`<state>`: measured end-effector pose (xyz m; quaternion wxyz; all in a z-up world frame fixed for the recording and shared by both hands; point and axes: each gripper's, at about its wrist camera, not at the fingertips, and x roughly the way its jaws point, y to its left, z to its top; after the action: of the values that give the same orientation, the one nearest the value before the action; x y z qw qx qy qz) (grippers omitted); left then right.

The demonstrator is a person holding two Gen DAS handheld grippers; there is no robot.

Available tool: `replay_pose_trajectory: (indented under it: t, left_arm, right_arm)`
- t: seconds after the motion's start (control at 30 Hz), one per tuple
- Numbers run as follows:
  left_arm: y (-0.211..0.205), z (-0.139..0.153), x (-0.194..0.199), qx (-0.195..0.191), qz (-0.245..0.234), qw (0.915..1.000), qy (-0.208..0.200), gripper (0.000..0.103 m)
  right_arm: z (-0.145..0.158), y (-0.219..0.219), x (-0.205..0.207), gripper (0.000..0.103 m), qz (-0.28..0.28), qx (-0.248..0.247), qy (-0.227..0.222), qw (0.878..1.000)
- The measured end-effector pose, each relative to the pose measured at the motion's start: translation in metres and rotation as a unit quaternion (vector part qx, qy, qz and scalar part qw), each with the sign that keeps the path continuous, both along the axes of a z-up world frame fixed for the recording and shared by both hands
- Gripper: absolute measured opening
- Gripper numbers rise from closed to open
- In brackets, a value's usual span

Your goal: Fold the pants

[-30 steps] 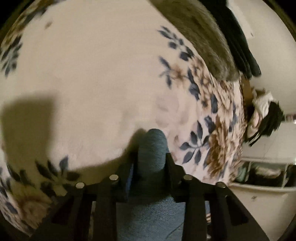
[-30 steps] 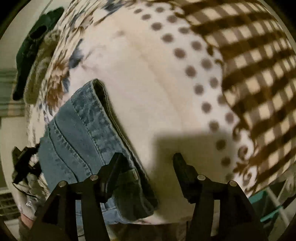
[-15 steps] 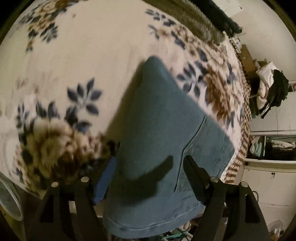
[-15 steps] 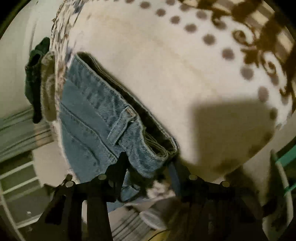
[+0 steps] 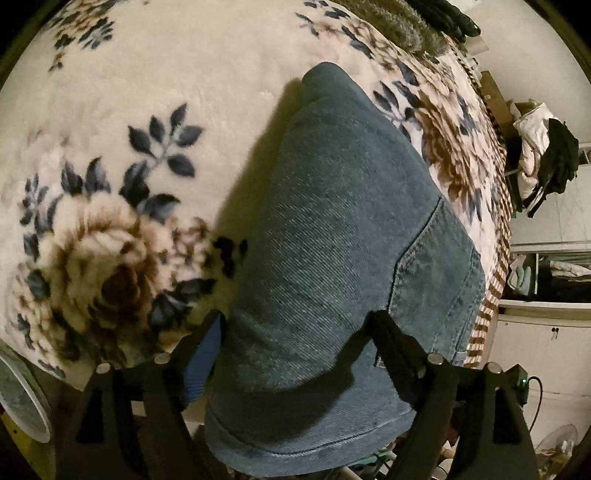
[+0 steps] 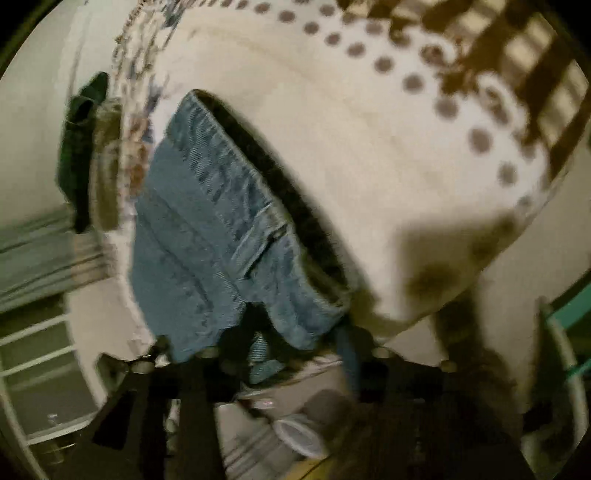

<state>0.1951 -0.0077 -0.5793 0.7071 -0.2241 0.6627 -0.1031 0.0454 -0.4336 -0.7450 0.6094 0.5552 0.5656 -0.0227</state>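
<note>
The blue denim pants (image 5: 332,236) lie folded on a floral blanket (image 5: 122,122), with a back pocket seam showing at the right and the hem hanging over the near edge. My left gripper (image 5: 295,328) is open, its fingers either side of the near part of the pants, above them. In the blurred right wrist view the waistband end of the pants (image 6: 229,236) lies on the cream, dotted part of the blanket (image 6: 388,147). My right gripper (image 6: 295,332) is open, just off the waistband corner at the blanket edge.
A grey-green fuzzy garment (image 5: 402,26) and dark clothes (image 5: 450,18) lie at the far end of the blanket. Clothes hang on a rack (image 5: 546,162) at the right, above white cabinets (image 5: 535,354). A white round object (image 5: 22,398) is below left.
My left gripper let go of the pants, opened and pulled back, so the folded pants lie flat. My right gripper drew back toward the blanket edge, away from the waistband.
</note>
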Motion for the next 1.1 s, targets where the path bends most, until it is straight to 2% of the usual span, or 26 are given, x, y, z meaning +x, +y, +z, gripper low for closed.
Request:
replay_pose_trajectory:
  t: [0.03,0.1,0.17,0.23,0.3,0.33,0.37,0.53,0.6,0.67,0.7,0.73,0.77,0.8,0.83,0.9,1.0,1.1]
  left_arm:
    - [-0.001,-0.001,0.0,0.0,0.0,1.0,0.0,0.081]
    - [-0.002,-0.005,0.0,-0.003,0.0,1.0,-0.002,0.083]
    - [-0.004,-0.008,0.001,-0.005,-0.001,1.0,-0.001,0.085]
    - [-0.004,-0.01,0.001,-0.005,0.0,1.0,0.0,0.085]
    - [-0.004,-0.012,0.001,-0.013,0.005,0.9999,0.002,0.086]
    - [-0.003,-0.014,0.002,-0.016,0.008,0.9998,0.003,0.086]
    - [-0.003,-0.015,0.002,-0.018,0.011,0.9998,0.005,0.086]
    - [0.002,-0.024,0.004,-0.039,0.024,0.9989,0.013,0.088]
    - [0.004,-0.032,0.004,-0.052,0.033,0.9979,0.02,0.093]
    - [0.006,-0.037,0.003,-0.071,0.042,0.9962,0.026,0.093]
    - [0.006,-0.037,0.003,-0.072,0.044,0.9961,0.026,0.093]
    - [0.006,-0.035,0.003,-0.075,0.045,0.9959,0.023,0.091]
    - [0.005,-0.033,0.002,-0.077,0.045,0.9958,0.019,0.088]
    - [0.004,-0.029,0.001,-0.072,0.044,0.9963,0.013,0.079]
    - [0.003,-0.025,0.0,-0.065,0.042,0.997,0.008,0.074]
    - [0.003,-0.014,-0.005,-0.058,0.038,0.9976,-0.009,0.049]
    - [0.001,0.008,-0.01,-0.061,0.027,0.9969,-0.041,0.029]
    - [-0.004,0.034,-0.008,-0.063,0.023,0.9961,-0.057,0.023]
  right_arm:
    - [-0.001,0.002,0.002,0.068,-0.001,0.008,-0.009,1.0]
    - [-0.006,0.009,0.001,0.069,0.004,0.022,-0.017,1.0]
    - [-0.019,0.02,0.0,0.069,0.003,0.056,-0.015,0.998]
    - [-0.032,0.033,0.001,0.069,-0.007,0.084,-0.014,0.996]
    - [-0.037,0.043,0.004,0.07,-0.024,0.099,-0.033,0.994]
    - [-0.039,0.047,0.006,0.075,-0.034,0.109,-0.041,0.993]
    - [-0.041,0.052,0.008,0.075,-0.047,0.115,-0.049,0.991]
    - [-0.045,0.058,0.013,0.075,-0.085,0.128,-0.091,0.984]
    - [-0.05,0.061,0.017,0.08,-0.092,0.131,-0.104,0.982]
    - [-0.048,0.065,0.021,0.081,-0.091,0.121,-0.107,0.983]
    - [-0.045,0.068,0.024,0.081,-0.088,0.114,-0.108,0.984]
    - [-0.042,0.068,0.024,0.074,-0.083,0.104,-0.11,0.985]
    - [-0.038,0.07,0.026,0.062,-0.078,0.089,-0.111,0.987]
    - [-0.034,0.073,0.028,0.044,-0.068,0.07,-0.109,0.989]
    - [-0.032,0.074,0.031,0.043,-0.063,0.066,-0.11,0.99]
    - [-0.023,0.076,0.035,0.04,-0.06,0.047,-0.105,0.992]
    - [-0.008,0.08,0.04,0.037,-0.054,0.033,-0.102,0.993]
    - [0.013,0.081,0.047,0.035,-0.042,0.017,-0.108,0.993]
